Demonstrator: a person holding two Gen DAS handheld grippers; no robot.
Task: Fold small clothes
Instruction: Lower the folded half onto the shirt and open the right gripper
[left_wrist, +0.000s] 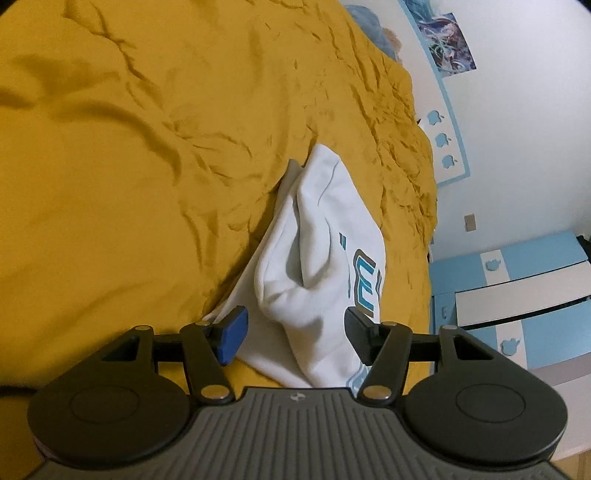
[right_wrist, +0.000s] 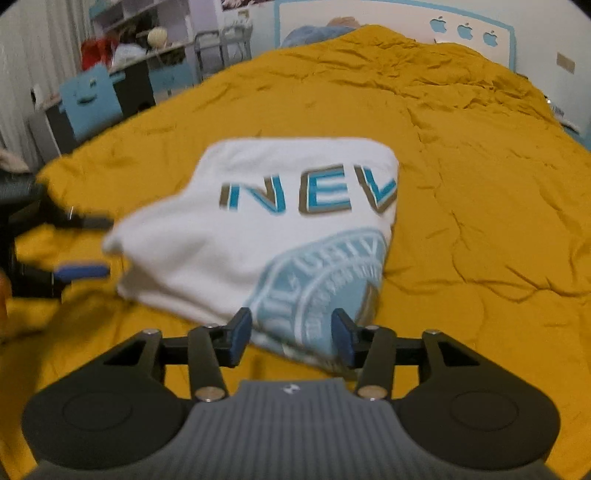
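A white garment (right_wrist: 258, 229) with blue "NEV" lettering and a pale blue round emblem lies folded on the yellow bedspread (right_wrist: 461, 221). In the left wrist view the garment (left_wrist: 314, 258) shows edge-on, bunched with a raised fold. My left gripper (left_wrist: 291, 336) is open, its fingers either side of the garment's near edge. It also shows in the right wrist view (right_wrist: 86, 247), blurred, at the garment's left corner. My right gripper (right_wrist: 291, 339) is open, its fingers astride the garment's near corner by the emblem.
The wrinkled yellow bedspread (left_wrist: 147, 184) fills most of both views. A blue and white cabinet (left_wrist: 517, 295) stands at the bed's right side. A blue chair (right_wrist: 92, 99) and a cluttered desk (right_wrist: 147, 55) stand beyond the bed's far left edge. A blue pillow (right_wrist: 317, 33) lies at the headboard.
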